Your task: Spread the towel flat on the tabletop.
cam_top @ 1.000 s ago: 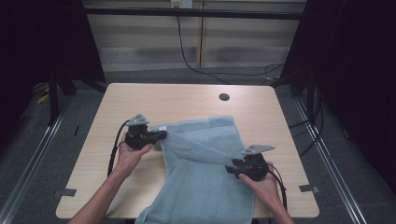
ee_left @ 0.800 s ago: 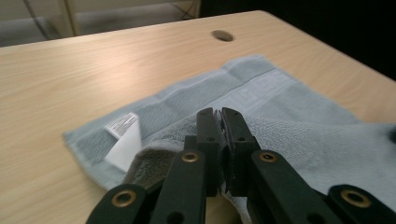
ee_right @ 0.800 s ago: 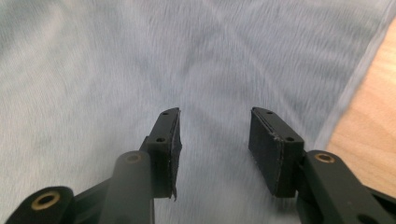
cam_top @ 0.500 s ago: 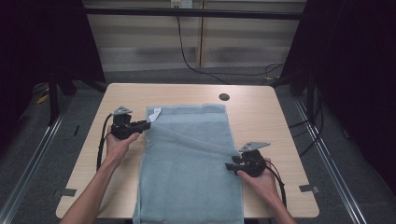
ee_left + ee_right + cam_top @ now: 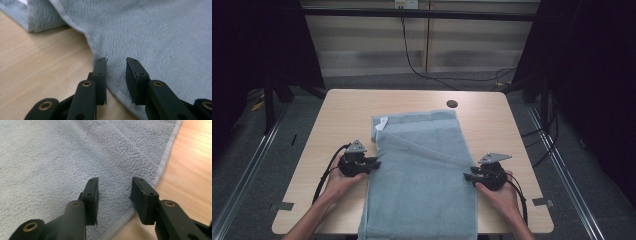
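- A light wooden table (image 5: 337,130) is seen from above; a small dark round spot (image 5: 452,104) sits on its top at about one o'clock from the towel's middle; a black cable (image 5: 412,55) hangs down the wall behind the table.
- A grey-blue towel (image 5: 422,170) is laid along the table's middle, folded over itself, its near end hanging over the six o'clock edge; a white label (image 5: 382,122) shows at its eleven o'clock corner.
- The left gripper (image 5: 374,164) is held low at the towel's nine o'clock edge, pointing toward three o'clock; its jaws have just been opened and stand apart, astride the towel's hem with nothing clamped (image 5: 116,75).
- The right gripper (image 5: 468,177) is held at the four o'clock edge, pointing toward nine o'clock; its jaws have been closing slightly yet stand apart above the hem (image 5: 113,195), gripping nothing.
- Both forearms come in from six o'clock.
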The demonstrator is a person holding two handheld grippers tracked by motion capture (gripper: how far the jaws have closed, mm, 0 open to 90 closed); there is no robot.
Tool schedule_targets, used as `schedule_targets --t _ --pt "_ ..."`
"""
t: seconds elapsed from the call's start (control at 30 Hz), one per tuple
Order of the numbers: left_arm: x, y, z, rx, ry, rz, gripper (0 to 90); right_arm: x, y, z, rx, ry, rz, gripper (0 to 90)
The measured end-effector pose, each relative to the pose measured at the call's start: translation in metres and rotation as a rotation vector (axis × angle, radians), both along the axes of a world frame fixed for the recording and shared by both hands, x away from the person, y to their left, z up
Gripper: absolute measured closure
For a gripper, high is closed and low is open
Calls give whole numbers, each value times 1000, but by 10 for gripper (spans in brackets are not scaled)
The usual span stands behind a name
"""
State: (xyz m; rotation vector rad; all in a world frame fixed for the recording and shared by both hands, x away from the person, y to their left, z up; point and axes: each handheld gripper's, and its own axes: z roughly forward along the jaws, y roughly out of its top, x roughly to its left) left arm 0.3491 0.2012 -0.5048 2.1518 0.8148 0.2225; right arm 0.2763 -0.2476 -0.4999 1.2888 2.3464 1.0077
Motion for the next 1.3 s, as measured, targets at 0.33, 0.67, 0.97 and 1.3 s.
schedule_targets --t 0.33,0.67,0.97,1.3 --pt "-43 9 4 55 -30 -61 714 -32 1 -1 56 11 53 566" --pt "-99 26 7 19 47 -130 713 -78 13 2 87 48 127 563" --pt "-73 25 15 -63 36 -38 681 -61 10 17 216 33 109 542" --pt "15 -9 8 -49 30 76 679 34 24 2 63 29 25 497"
